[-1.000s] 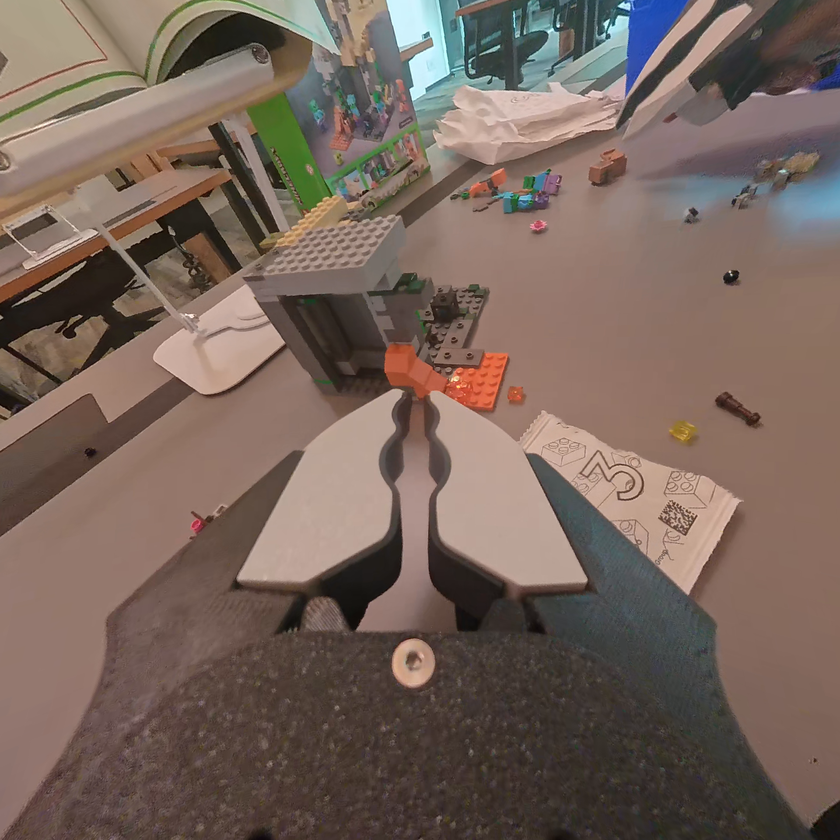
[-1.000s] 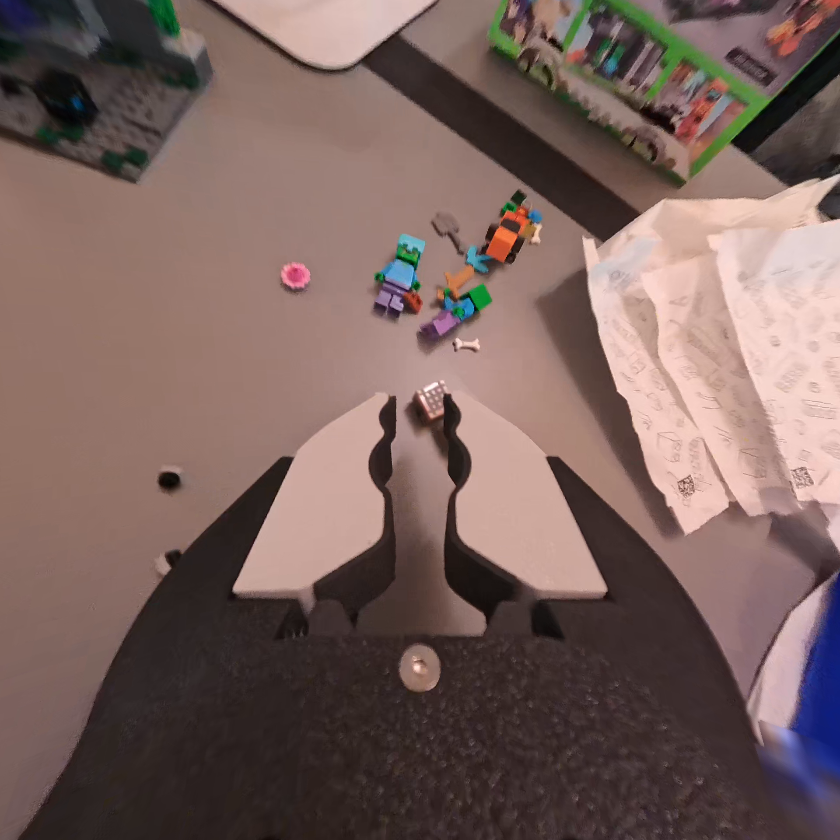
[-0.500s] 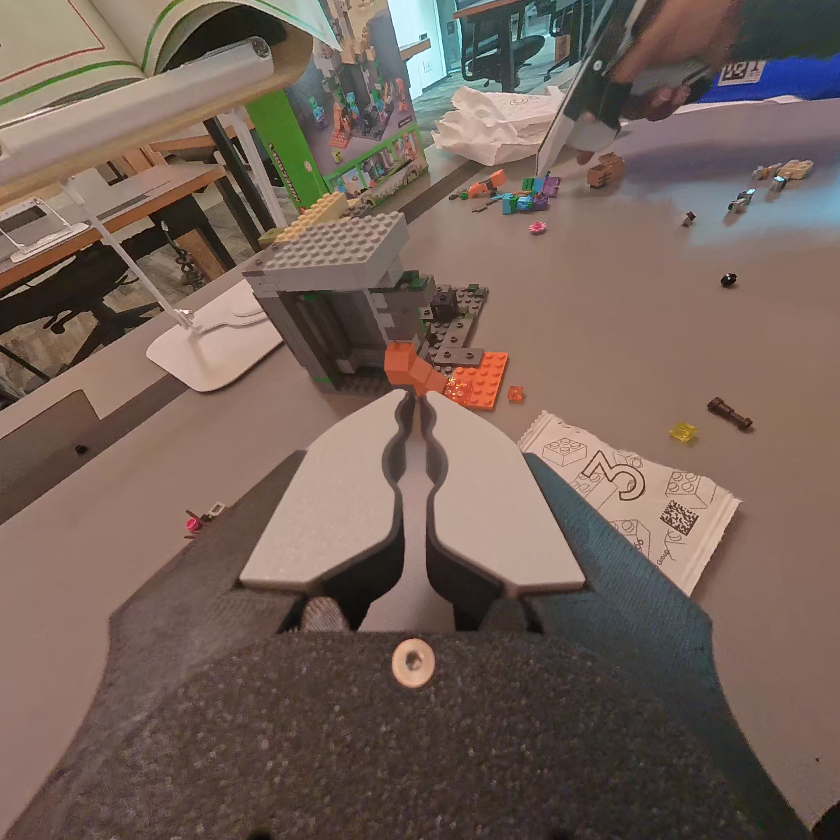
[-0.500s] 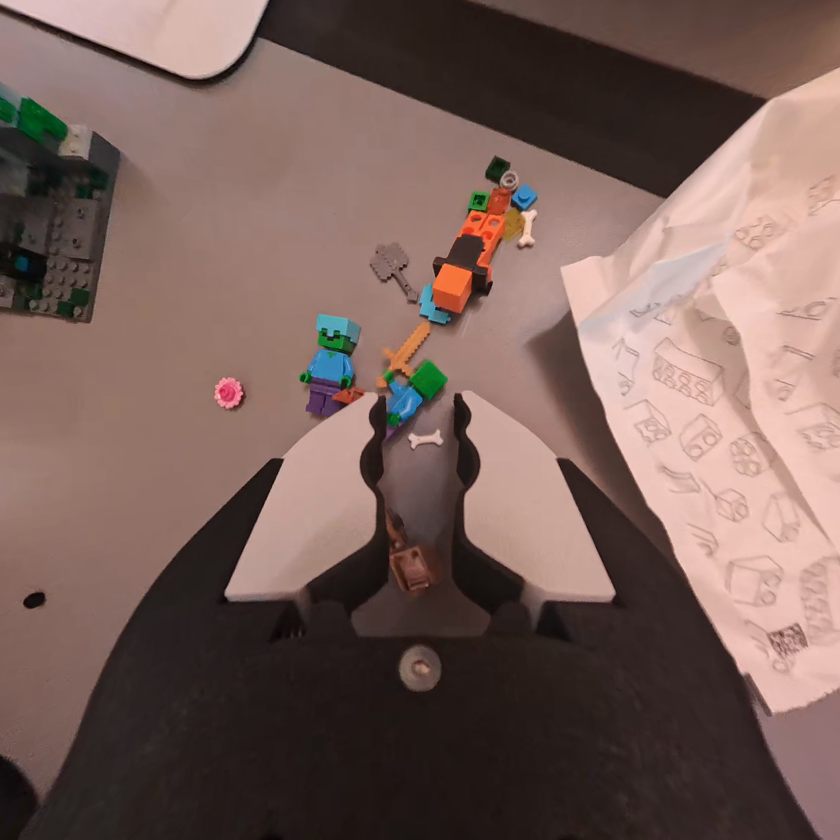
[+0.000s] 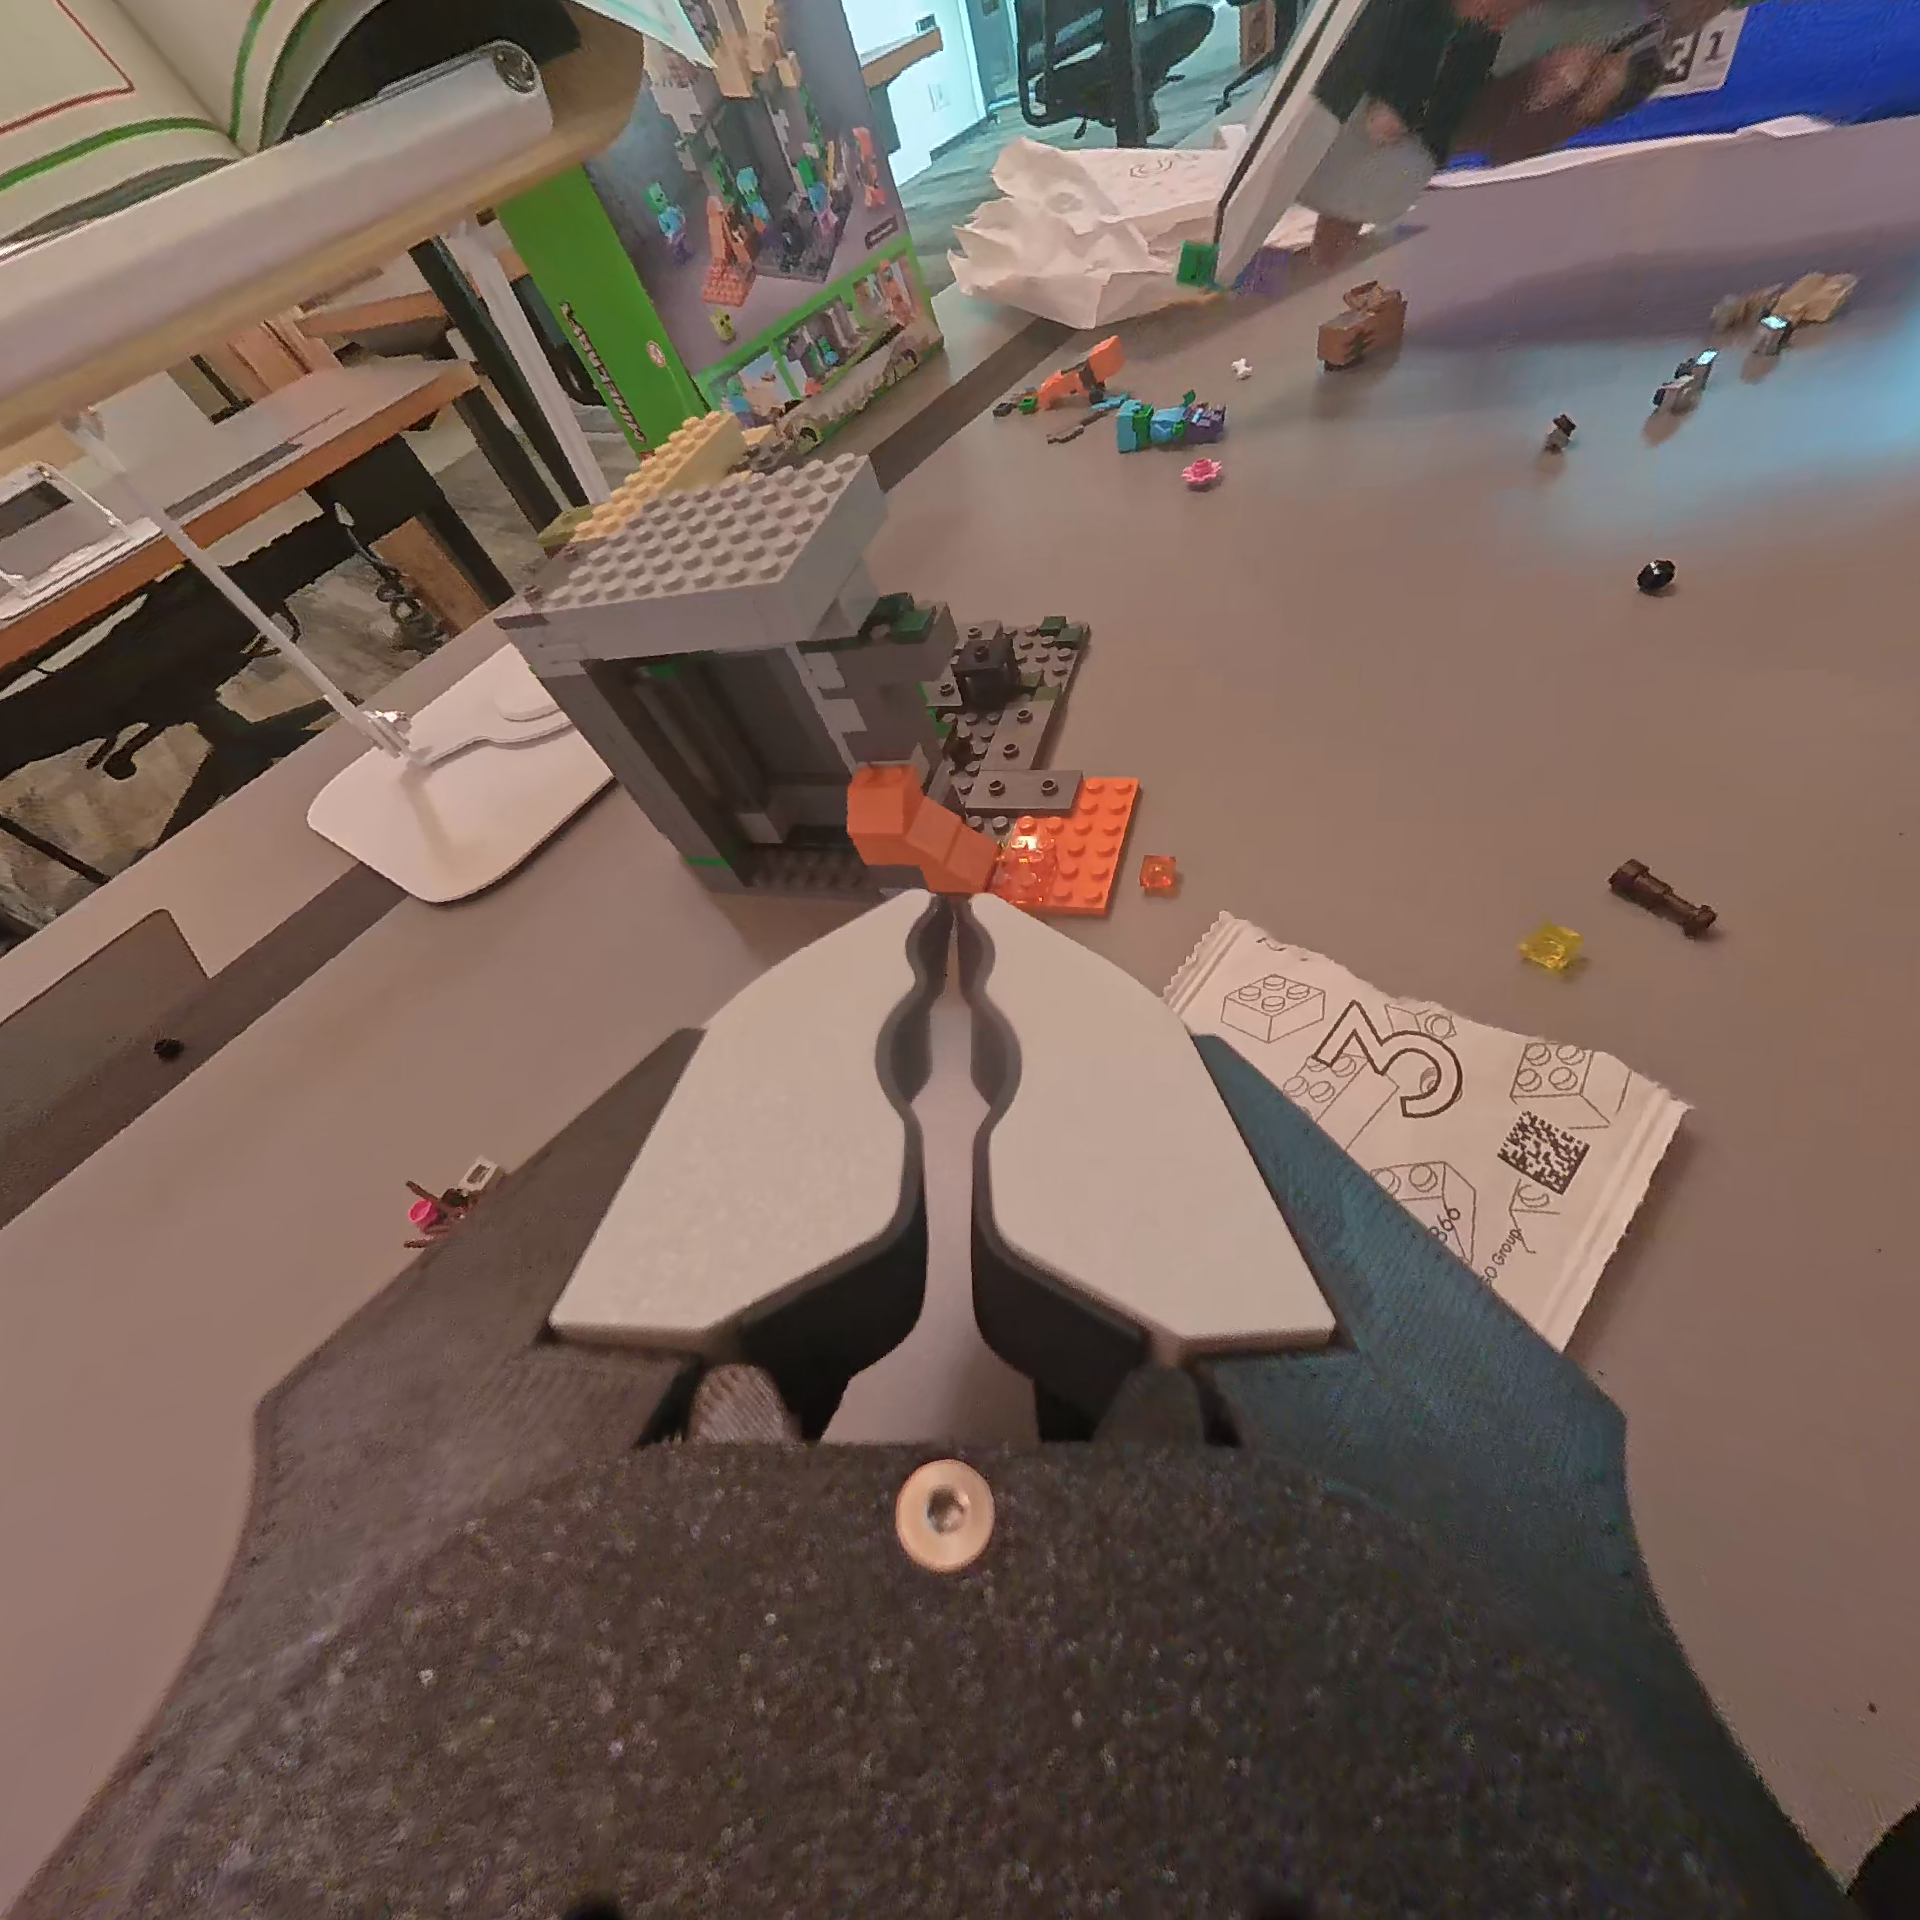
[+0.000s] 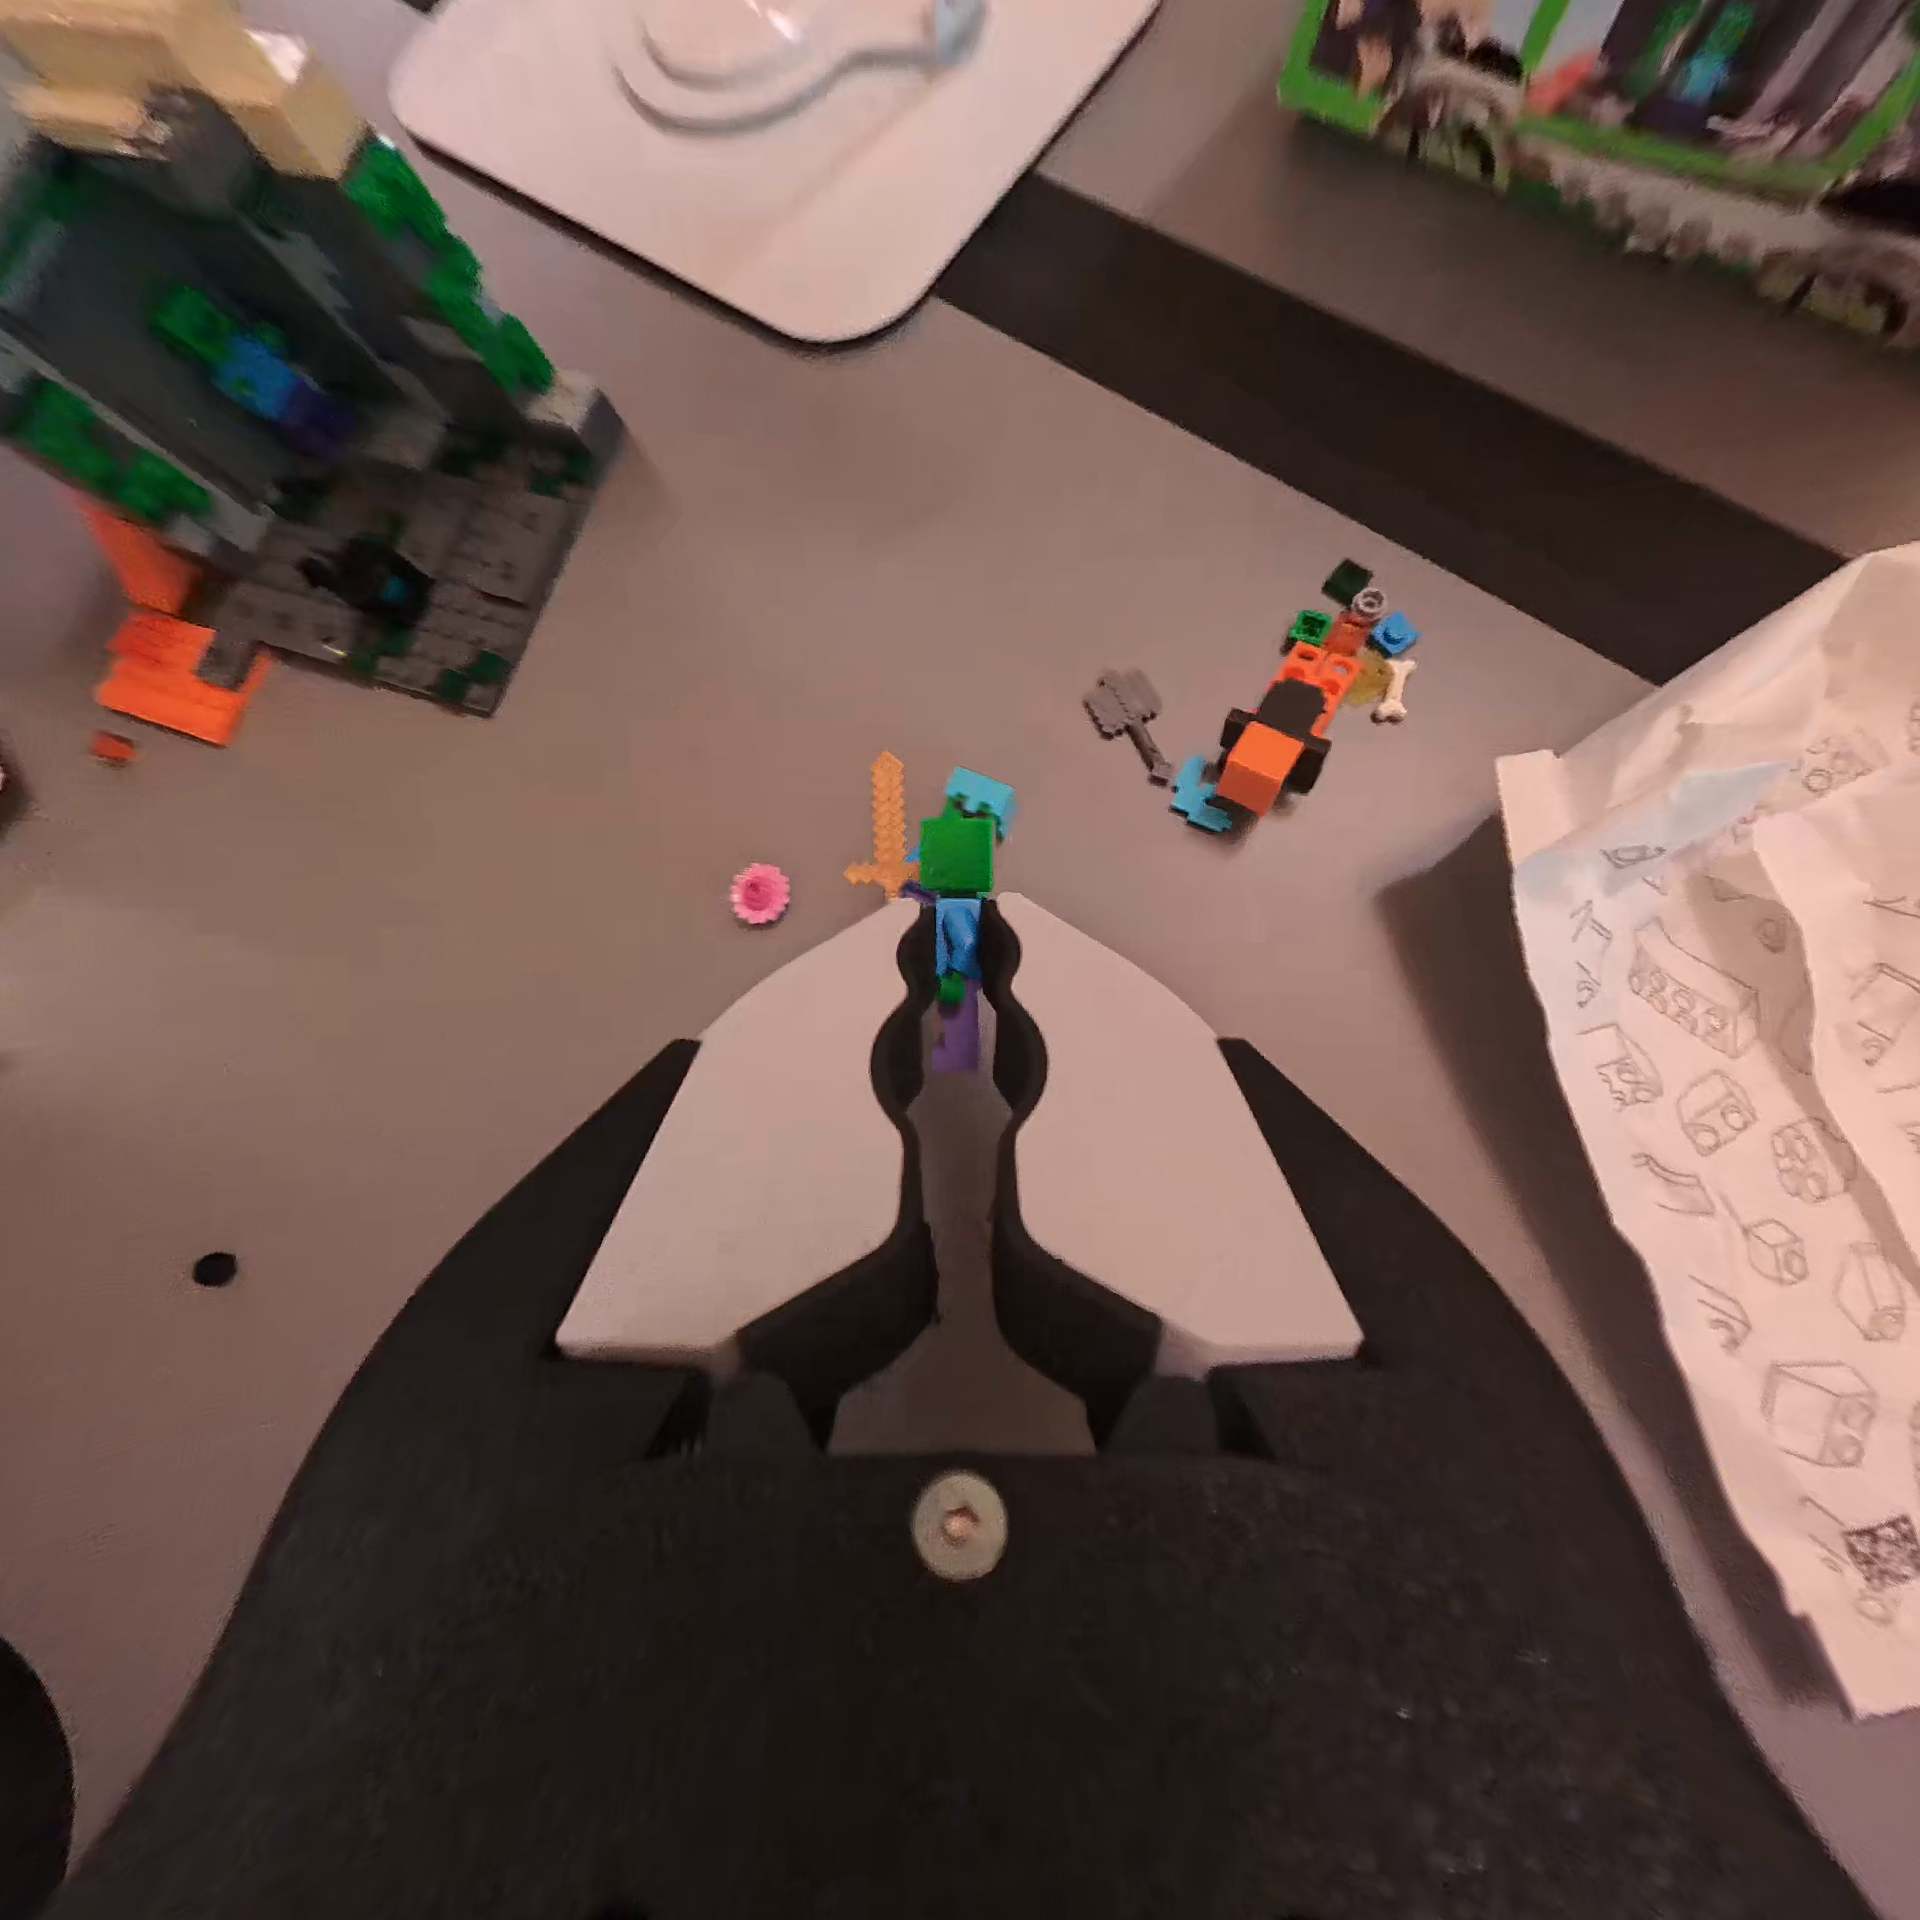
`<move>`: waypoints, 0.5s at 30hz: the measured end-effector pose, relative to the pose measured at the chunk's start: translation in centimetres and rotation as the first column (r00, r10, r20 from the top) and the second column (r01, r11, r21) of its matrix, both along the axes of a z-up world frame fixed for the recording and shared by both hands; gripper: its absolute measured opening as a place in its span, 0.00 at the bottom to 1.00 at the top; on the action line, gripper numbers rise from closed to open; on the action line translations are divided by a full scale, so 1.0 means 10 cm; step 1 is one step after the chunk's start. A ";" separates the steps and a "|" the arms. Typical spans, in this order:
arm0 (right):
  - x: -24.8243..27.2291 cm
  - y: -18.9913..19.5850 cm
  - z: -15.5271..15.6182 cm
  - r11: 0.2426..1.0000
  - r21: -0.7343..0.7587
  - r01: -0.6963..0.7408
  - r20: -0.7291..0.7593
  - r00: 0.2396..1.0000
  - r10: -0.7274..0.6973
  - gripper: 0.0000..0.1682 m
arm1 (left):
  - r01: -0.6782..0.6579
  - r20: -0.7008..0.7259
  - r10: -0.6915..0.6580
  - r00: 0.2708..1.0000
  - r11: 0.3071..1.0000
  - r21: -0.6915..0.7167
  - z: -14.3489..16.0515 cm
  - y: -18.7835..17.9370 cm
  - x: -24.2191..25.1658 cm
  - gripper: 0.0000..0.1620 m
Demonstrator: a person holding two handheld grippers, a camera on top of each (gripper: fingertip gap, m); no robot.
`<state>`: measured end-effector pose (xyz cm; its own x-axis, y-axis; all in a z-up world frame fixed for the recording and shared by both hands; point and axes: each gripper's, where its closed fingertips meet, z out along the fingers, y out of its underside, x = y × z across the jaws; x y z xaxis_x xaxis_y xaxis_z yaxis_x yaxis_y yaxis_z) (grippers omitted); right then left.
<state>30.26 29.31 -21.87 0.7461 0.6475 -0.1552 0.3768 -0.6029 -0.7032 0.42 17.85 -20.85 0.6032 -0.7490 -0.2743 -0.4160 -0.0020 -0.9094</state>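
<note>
A small green-headed toy figure with a blue torso and purple legs is pinched between the fingertips of the right hand-held gripper, lifted above the grey surface. Just beyond it lie an orange pixelled toy sword and a pink flower stud (both loose on the surface). The left hand-held gripper has its fingers drawn together, holding nothing, its tips just before the orange sloped bricks of a grey brick-built structure. A white printed paper bag lies beside it.
</note>
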 end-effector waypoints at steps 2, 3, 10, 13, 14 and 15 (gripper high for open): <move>0.01 -0.09 0.03 1.000 0.017 0.006 -0.021 1.000 -0.006 0.04 | 0.001 -0.012 -0.001 1.000 1.000 0.006 -0.01 -0.01 0.01 0.01; 0.01 -0.15 0.03 1.000 0.019 0.004 -0.026 1.000 -0.004 0.04 | 0.001 -0.016 -0.001 1.000 1.000 0.009 -0.01 -0.01 0.01 0.01; -0.09 -0.54 -0.24 0.996 0.016 -0.092 0.094 0.991 0.091 0.05 | 0.000 -0.048 0.001 0.999 1.000 0.018 -0.05 -0.01 0.03 0.00; -0.11 -0.58 -0.35 0.994 0.040 -0.099 0.184 0.979 0.090 0.05 | -0.002 -0.064 0.003 0.998 1.000 0.026 -0.06 -0.01 0.03 0.00; -0.11 -0.57 -0.37 0.993 0.056 -0.100 0.210 0.974 0.086 0.05 | -0.002 -0.067 0.004 0.998 1.000 0.029 -0.06 -0.01 0.03 0.00; -0.12 -0.57 -0.38 0.992 0.068 -0.103 0.223 0.971 0.085 0.05 | -0.002 -0.070 0.005 0.998 0.999 0.032 -0.06 -0.01 0.04 0.00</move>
<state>29.02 23.62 -25.65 0.6915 0.7199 0.0598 0.5795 -0.5034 -0.6409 0.77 17.71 -21.49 0.5842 -0.7372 -0.3395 -0.4788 0.0247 -0.8776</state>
